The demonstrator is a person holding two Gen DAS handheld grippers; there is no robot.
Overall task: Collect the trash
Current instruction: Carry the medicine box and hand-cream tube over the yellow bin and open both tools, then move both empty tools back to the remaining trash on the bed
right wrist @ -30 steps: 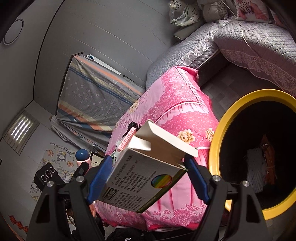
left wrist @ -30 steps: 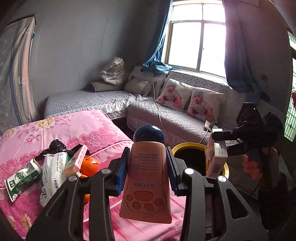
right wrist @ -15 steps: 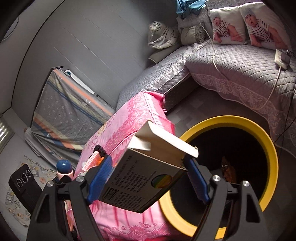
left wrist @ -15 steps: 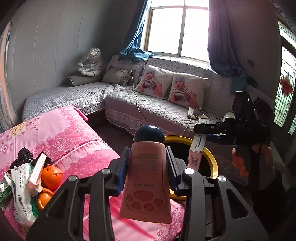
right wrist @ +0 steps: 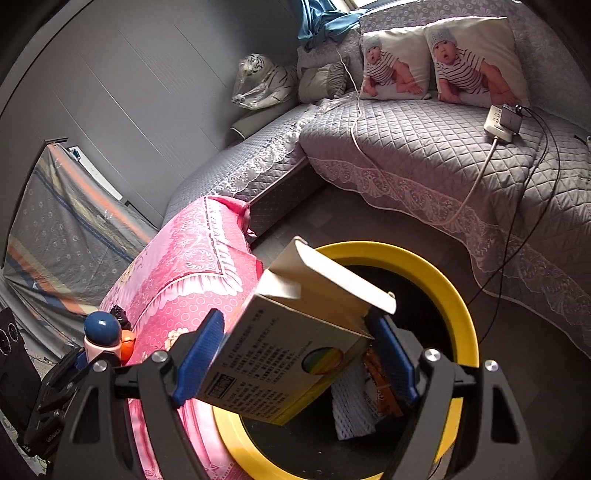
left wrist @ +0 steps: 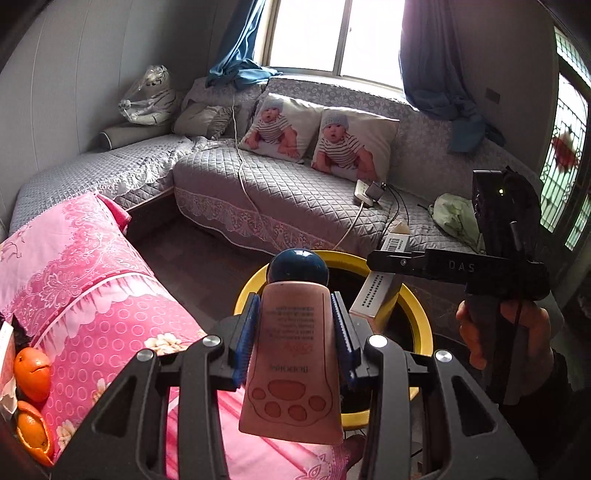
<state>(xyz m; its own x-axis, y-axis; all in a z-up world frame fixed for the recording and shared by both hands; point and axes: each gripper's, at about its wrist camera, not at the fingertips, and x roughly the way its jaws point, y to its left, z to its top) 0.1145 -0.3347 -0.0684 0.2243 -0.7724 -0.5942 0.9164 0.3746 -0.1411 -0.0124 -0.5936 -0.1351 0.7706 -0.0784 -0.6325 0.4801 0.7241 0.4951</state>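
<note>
- My right gripper [right wrist: 295, 354] clamped the open carton [right wrist: 291, 350] across its width, long axis tilted, directly over the yellow-rimmed bin [right wrist: 458, 306].
- My left gripper [left wrist: 295, 339] pinched the pink tube [left wrist: 291, 354], cap pointing far; the bin lay just beyond, so the right was nearer.
- The bin's depths were dark; I could barely make out the wrappers inside.

This is a living room in a home. A long corner sofa [left wrist: 280, 192] with a grey quilted cover stands under a window [left wrist: 332, 33] with blue curtains [left wrist: 236, 48]. Two cushions [left wrist: 354, 144] with printed baby photos lean on the sofa back. A power strip [right wrist: 504, 118] with cables lies on the seat. A pink flowered cloth [left wrist: 85, 280] covers a piece of furniture near the sofa, and oranges [left wrist: 31, 373] lie on it.
</note>
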